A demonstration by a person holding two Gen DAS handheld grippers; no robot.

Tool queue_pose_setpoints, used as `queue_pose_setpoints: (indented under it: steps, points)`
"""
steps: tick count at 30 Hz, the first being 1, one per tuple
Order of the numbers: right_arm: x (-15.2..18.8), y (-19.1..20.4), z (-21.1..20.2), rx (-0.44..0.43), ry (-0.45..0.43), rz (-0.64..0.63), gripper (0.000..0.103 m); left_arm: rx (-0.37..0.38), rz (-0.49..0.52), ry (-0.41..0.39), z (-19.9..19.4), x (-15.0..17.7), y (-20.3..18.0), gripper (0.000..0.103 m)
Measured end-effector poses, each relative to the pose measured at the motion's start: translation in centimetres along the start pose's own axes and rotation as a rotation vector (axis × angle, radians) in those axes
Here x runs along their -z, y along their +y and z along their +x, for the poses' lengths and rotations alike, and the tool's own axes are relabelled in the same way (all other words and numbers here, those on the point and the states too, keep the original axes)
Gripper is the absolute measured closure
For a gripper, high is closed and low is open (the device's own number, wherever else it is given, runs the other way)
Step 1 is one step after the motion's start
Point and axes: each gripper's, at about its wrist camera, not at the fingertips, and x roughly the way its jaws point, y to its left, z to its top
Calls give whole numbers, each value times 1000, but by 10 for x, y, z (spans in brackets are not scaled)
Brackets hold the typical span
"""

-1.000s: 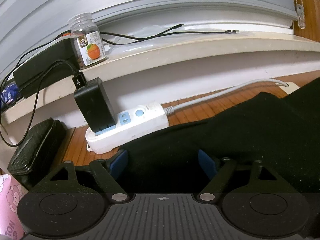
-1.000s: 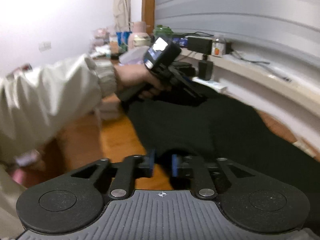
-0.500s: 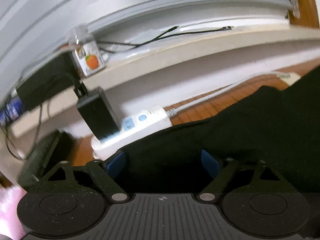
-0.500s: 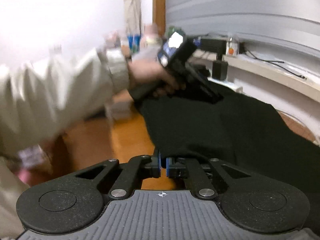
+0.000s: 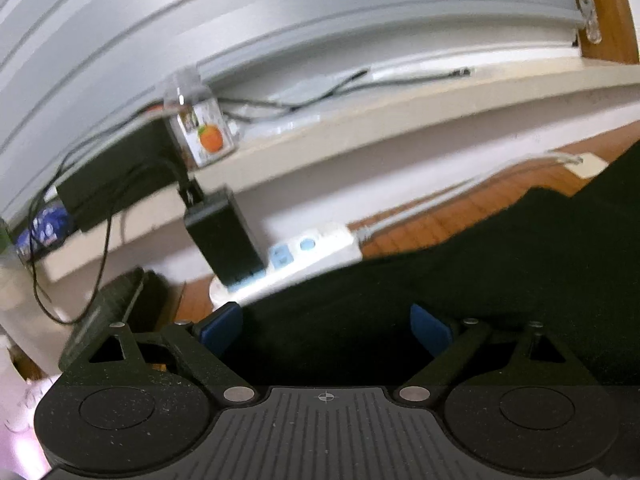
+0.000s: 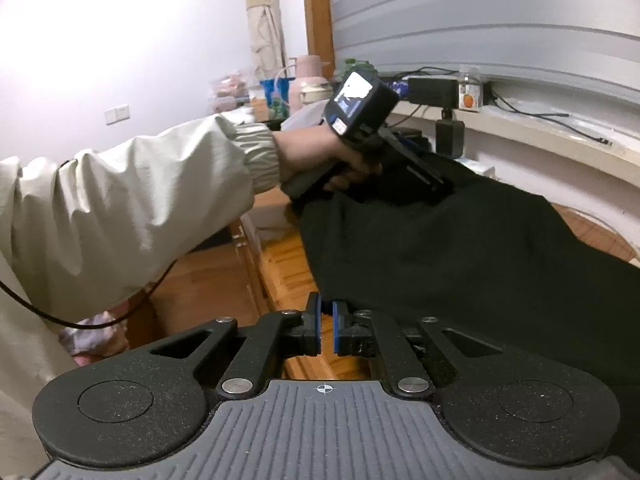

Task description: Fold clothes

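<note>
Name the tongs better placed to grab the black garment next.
The left tongs, probably: they stand wide open astride the black garment edge, so closing should grip it. The right tongs sit nearly closed beside the hem, no cloth visible between them.

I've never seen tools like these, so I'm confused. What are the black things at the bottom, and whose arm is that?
They are two grippers a person holds, each with a camera looking along its jaws. One picture comes from the left gripper, jaws wide open over a black garment. The other comes from the right gripper; its jaws are almost shut at the garment's edge, and I cannot tell whether they pinch it. The arm is the person's: that hand holds the left gripper. The garment lies on a wooden table, with a white power strip and a little bottle behind.
</note>
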Motion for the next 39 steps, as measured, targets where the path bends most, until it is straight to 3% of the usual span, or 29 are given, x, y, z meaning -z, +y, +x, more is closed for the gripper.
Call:
queue_pose_setpoints:
  steps: [7, 15, 21, 23, 27, 31, 33, 34, 35, 39]
  points:
    - [13, -11, -26, 69, -10, 10, 93, 96, -34, -108, -7, -17, -20, 10]
    - [31, -26, -67, 181, -25, 24, 83, 217, -47, -127, -21, -36, -83, 7]
    - [48, -59, -94, 369, 21, -8, 69, 243, -2, -90, -17, -28, -119, 7]
    - [52, -65, -91, 389, 46, -28, 63, 237, -8, -56, -10, -26, -118, 7]
    - [59, -69, -82, 372, 85, -58, 62, 246, -71, -41, -5, -24, -107, 6]
    - [61, -56, -72, 346, 119, -117, 61, 249, -65, -33, -7, -22, -108, 6]
    - [59, -57, -69, 343, 117, -129, 63, 240, -45, -32, -8, -22, -112, 6]
    - [56, -60, -68, 337, 120, -126, 68, 235, -35, -31, -8, -21, -114, 6]
    - [54, -63, -68, 331, 119, -121, 99, 230, -26, -30, -9, -21, -116, 6]
    - [35, -75, -81, 410, 25, -87, 101, 224, -2, -27, -9, -21, -120, 6]
